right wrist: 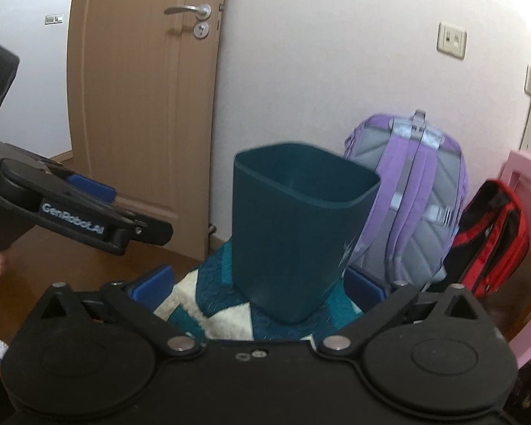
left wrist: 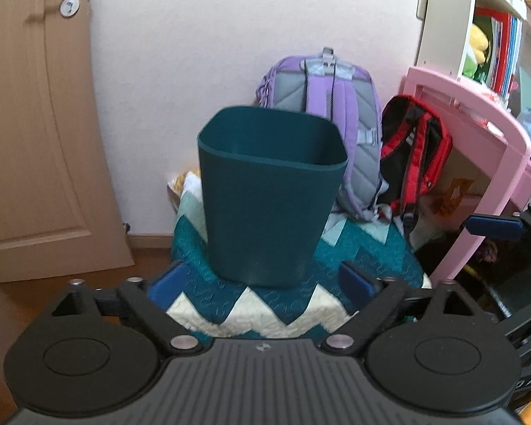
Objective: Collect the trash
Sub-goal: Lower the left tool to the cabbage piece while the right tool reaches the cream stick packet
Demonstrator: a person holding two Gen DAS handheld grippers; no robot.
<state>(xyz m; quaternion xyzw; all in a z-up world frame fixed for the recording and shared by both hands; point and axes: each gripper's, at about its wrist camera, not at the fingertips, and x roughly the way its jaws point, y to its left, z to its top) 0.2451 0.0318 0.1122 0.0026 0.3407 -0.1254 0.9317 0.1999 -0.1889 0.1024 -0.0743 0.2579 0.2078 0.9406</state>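
Observation:
A dark teal waste bin (left wrist: 270, 191) stands upright on a teal and white zigzag quilt (left wrist: 258, 304); it also shows in the right wrist view (right wrist: 297, 233). Its inside is hidden. My left gripper (left wrist: 262, 283) is open and empty, its blue fingertips just short of the bin's base on either side. My right gripper (right wrist: 258, 283) is open and empty, also close in front of the bin. The right gripper shows at the far right of the left wrist view (left wrist: 495, 228), and the left gripper at the left of the right wrist view (right wrist: 88, 205). No trash item is in view.
A purple backpack (left wrist: 336, 113) and a red and black backpack (left wrist: 414, 156) lean behind the bin. A pink desk (left wrist: 478, 134) and a white bookshelf (left wrist: 485, 17) stand to the right. A wooden door (left wrist: 35, 124) is to the left, over a wood floor.

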